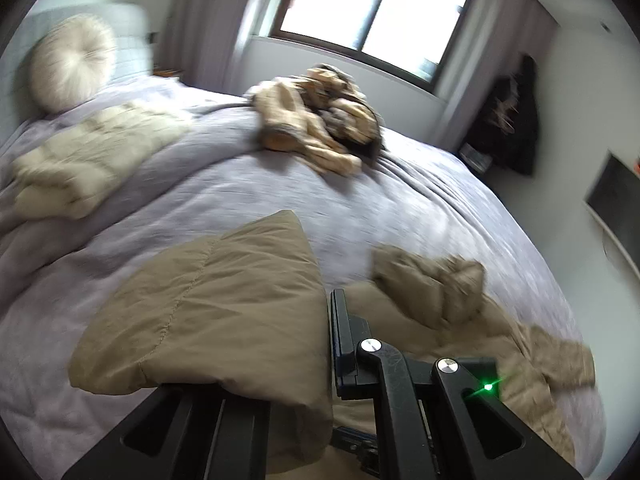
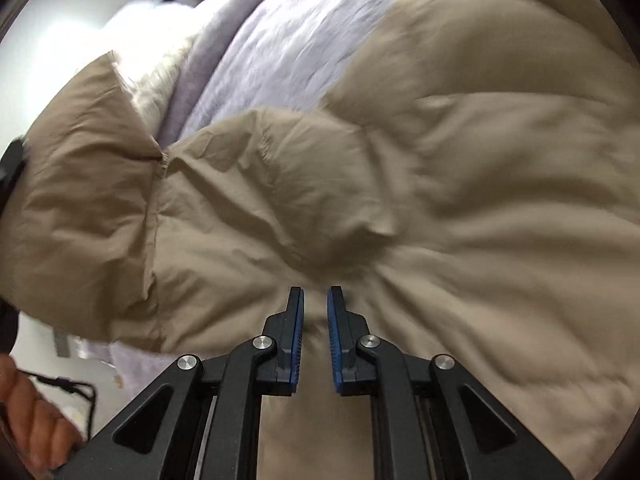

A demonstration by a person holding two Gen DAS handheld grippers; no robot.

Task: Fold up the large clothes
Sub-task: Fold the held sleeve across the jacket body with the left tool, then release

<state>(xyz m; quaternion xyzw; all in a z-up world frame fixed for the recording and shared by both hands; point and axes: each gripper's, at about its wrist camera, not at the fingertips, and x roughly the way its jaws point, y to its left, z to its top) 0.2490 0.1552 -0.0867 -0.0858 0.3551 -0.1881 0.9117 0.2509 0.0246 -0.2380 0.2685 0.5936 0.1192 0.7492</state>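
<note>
A tan puffy jacket [image 1: 208, 304] lies on the lilac bedspread [image 1: 248, 196]. In the left wrist view my left gripper [image 1: 326, 320] is shut on a fold of the jacket, which drapes over and hides the left finger; only the right finger [image 1: 340, 320] shows. The rest of the jacket trails to the right [image 1: 436, 284]. In the right wrist view the jacket [image 2: 360, 184] fills the frame. My right gripper [image 2: 315, 300] hovers just over it, jaws slightly apart, holding nothing.
A cream folded garment [image 1: 88, 160] lies at the bed's left. A brown crumpled garment [image 1: 320, 120] lies at the far side. A round cushion [image 1: 72, 62] rests by the headboard. A window [image 1: 372, 12] and wall are behind. A hand [image 2: 32, 412] shows at lower left.
</note>
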